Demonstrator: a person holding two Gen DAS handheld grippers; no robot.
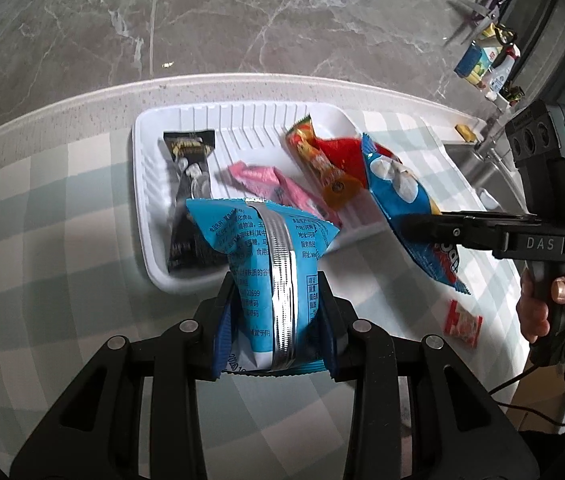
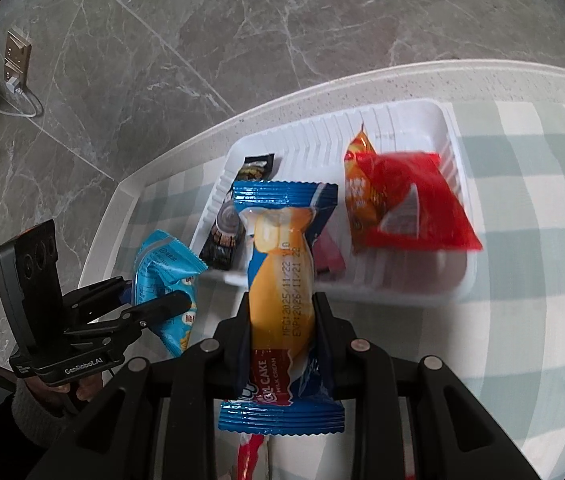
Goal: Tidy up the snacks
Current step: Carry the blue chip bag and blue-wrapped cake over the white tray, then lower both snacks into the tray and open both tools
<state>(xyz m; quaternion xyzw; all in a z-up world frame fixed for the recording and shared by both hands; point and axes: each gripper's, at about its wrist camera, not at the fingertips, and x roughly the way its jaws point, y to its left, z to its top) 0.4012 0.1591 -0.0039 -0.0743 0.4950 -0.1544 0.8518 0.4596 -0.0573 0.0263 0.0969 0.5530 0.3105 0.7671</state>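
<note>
Both packets held just short of the white tray (image 1: 142,184), which lies straight ahead.

The left gripper (image 1: 278,300) is clenched on a blue snack packet (image 1: 266,264), long axis upright along the fingers; the right gripper (image 2: 282,320) pinches a cake packet (image 2: 282,280) the same way. Each hangs over the checked cloth (image 1: 62,240) at the tray's near rim, seemingly clear of it, though blur hides the gap. The left looks nearer the black bar (image 1: 190,184), the right nearer the red packet (image 2: 414,208).

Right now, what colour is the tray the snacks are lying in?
White, with ribbed walls. The tray shows best in the left wrist view.
</note>
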